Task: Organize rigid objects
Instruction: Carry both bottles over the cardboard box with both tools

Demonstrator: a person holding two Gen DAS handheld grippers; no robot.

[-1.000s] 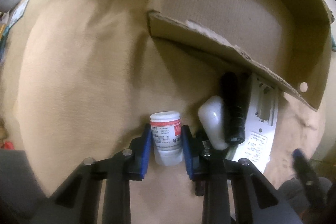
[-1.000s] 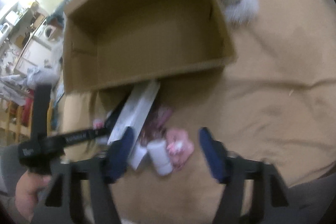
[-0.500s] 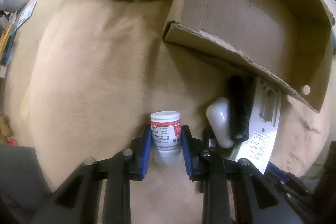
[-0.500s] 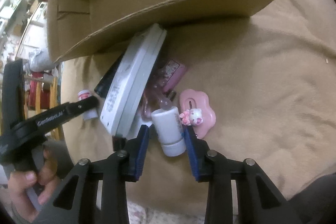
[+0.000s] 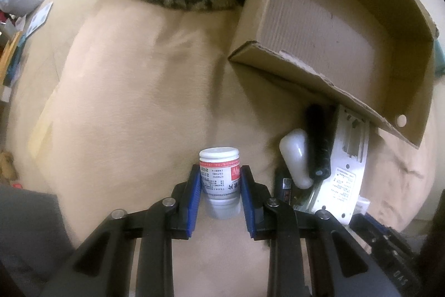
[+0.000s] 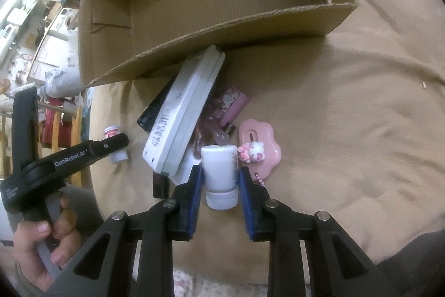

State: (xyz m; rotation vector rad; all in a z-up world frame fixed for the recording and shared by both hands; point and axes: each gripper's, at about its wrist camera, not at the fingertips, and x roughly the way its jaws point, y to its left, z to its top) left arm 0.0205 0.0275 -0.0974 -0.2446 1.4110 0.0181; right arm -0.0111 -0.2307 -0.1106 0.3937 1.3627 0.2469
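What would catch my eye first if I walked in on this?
Two blue-padded grippers each have a small container between their jaws: the left gripper clamps a red-labelled pill bottle, the right gripper is closing on a plain white bottle. Behind them an empty cardboard box lies open on the tan blanket.

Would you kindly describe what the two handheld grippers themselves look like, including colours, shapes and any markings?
Both the left gripper and the right gripper have black angular linkage arms with round silver pins and flat blue pads on the fingertips. In the right wrist view, the left tool shows a black pistol-style body with white "GenRobot.AI" lettering. No cables or sleeves are visible.
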